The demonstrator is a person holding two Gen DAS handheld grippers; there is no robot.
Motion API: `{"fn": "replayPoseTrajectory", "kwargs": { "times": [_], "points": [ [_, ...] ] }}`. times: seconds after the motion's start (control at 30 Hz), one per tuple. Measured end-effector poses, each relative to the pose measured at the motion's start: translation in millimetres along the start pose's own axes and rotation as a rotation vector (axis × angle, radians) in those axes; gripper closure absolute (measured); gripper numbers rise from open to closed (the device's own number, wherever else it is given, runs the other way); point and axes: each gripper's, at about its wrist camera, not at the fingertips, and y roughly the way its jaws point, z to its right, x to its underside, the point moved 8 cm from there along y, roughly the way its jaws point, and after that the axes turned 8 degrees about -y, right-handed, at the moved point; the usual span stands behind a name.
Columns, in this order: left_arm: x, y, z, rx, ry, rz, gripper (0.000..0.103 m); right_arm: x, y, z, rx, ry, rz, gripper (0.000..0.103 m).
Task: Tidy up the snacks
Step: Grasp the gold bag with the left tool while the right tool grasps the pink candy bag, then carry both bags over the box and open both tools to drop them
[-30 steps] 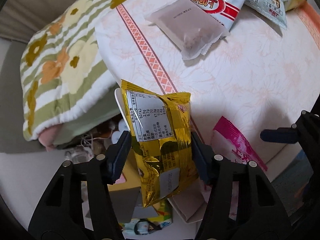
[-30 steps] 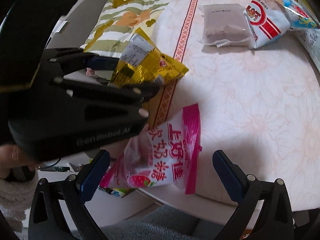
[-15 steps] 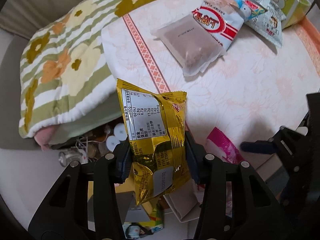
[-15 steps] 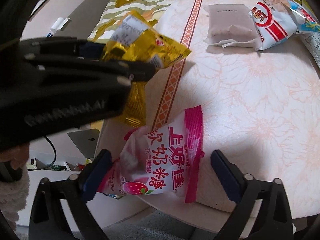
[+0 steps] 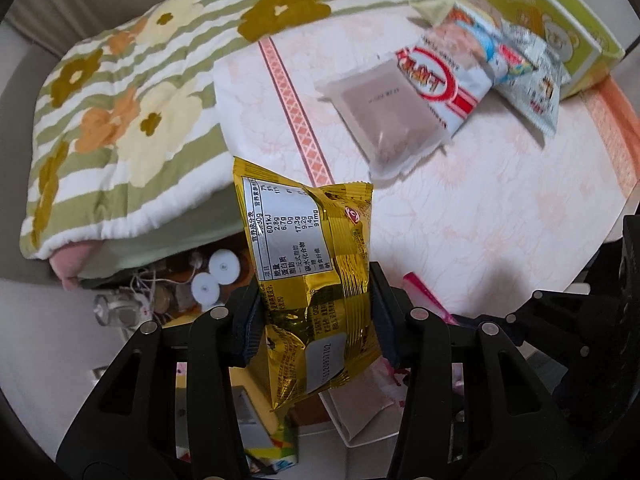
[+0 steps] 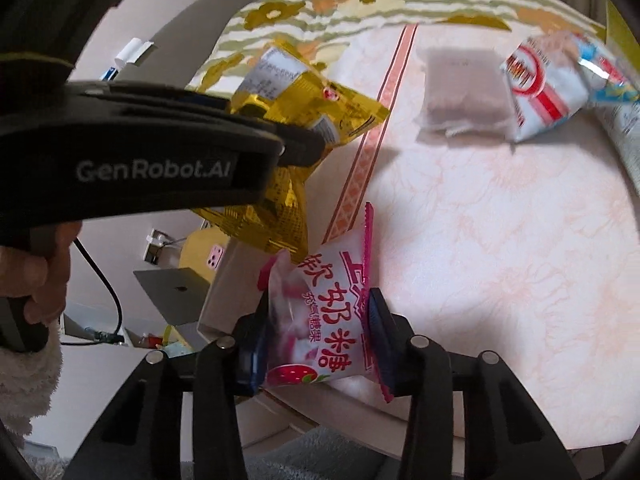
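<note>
My left gripper point(image 5: 316, 316) is clamped on a crinkled gold foil snack packet point(image 5: 310, 280), held upright in the air off the near edge of the round table with the pink floral cloth point(image 5: 500, 208). My right gripper point(image 6: 316, 344) pinches a white and pink candy bag with a strawberry print point(image 6: 324, 328) at that same table edge. A frosted pouch of brown powder point(image 5: 390, 116) lies farther back on the cloth.

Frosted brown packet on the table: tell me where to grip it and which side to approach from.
Grip the frosted brown packet by its crimped near end. That flat seam juts free over the bare tablecloth, while its far end lies against the red-and-white bag. Come from the near table edge, fingers low, closing above and below the seam. Both grippers are full now, so probably free one first.
</note>
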Motion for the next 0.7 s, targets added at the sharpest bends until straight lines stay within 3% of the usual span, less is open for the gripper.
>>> {"fn": "replayPoseTrajectory", "kwargs": {
  "times": [0.33,0.7],
  "points": [
    [-39,-45,20,0.081,0.001,0.11,0.061,-23,-74,51,0.159,0.073,0.131,0.063],
    [-114,-110,100,0.171,0.005,0.26,0.061,-58,-196,144,0.291,0.128,0.329,0.063]
  ]
}}
